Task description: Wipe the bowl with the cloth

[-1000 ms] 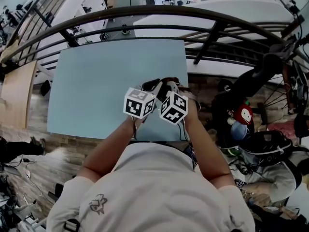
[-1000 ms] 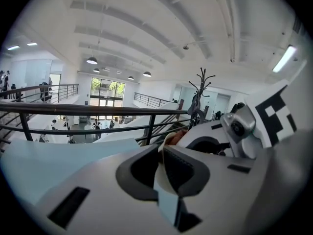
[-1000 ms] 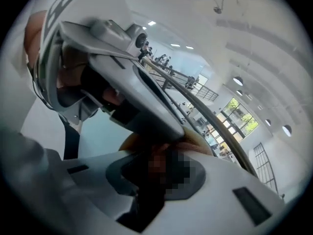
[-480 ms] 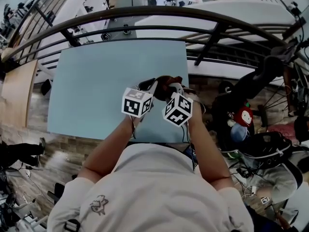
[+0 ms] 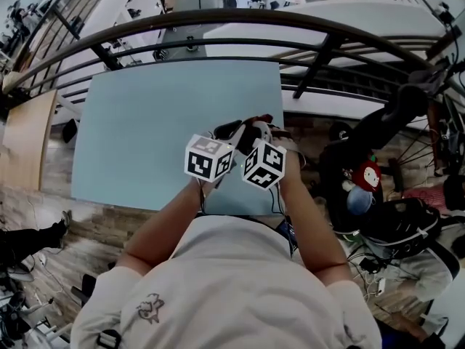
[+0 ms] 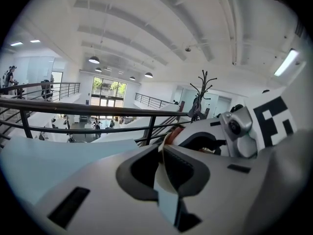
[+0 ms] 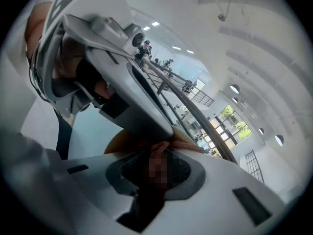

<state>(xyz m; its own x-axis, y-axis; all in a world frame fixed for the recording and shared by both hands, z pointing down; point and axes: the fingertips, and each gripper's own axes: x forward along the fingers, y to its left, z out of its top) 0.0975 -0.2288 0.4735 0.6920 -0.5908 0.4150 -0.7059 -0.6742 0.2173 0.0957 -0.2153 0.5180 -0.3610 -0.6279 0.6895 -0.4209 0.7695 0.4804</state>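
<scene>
Both grippers meet over the near right part of the pale blue table (image 5: 145,122). My left gripper (image 6: 161,154) has the thin cream rim of the bowl (image 6: 166,199) between its jaws; the pads press on it while they are opening slightly. My right gripper (image 7: 159,168) is shut on a reddish-brown cloth (image 7: 168,146), which lies against the bowl's yellowish wall (image 7: 117,143). In the head view the two marker cubes (image 5: 209,158) (image 5: 263,166) sit side by side, and the bowl and cloth are mostly hidden behind them.
A dark curved railing (image 5: 218,20) runs just beyond the table's far edge, with a lower floor behind it. Bags and a backpack (image 5: 396,224) and a red toy (image 5: 369,171) lie on the floor at the right. The table's near edge is close to the person's body.
The right gripper's cube has moved a little left and up, back beside the left cube. The left gripper shifted slightly right. Both keep hold of what they held.
</scene>
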